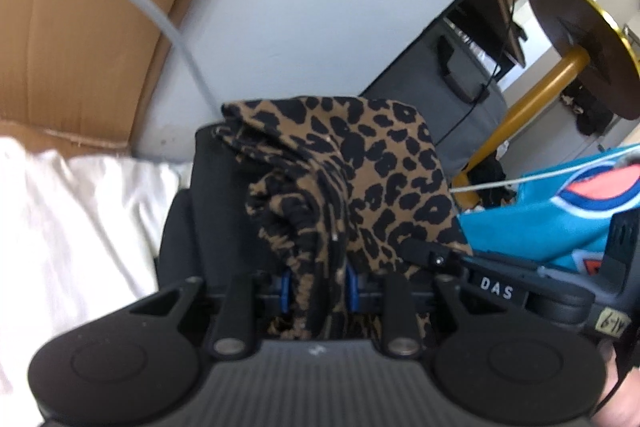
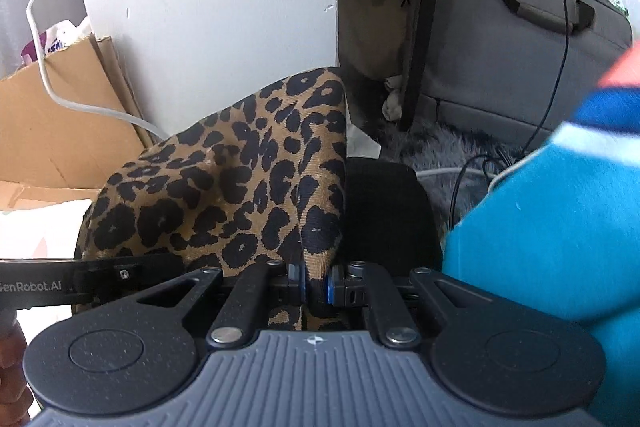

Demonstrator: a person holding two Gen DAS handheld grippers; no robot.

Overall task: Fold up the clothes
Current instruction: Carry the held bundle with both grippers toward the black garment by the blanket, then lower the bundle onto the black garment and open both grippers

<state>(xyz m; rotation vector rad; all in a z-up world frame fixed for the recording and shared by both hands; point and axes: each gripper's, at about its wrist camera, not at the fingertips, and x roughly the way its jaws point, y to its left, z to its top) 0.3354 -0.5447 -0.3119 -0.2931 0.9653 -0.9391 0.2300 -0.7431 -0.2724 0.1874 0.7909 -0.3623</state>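
Hiding both tongs' tips: leopard-print garment (image 1: 380, 163)

Wall (image 2: 208, 7), perhaps suitcase (image 2: 520, 67), ahead

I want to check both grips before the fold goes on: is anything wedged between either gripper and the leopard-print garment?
Nothing visible. The left gripper pinches a bunched part of the leopard-print garment directly, and the right gripper clamps a thin edge of it.
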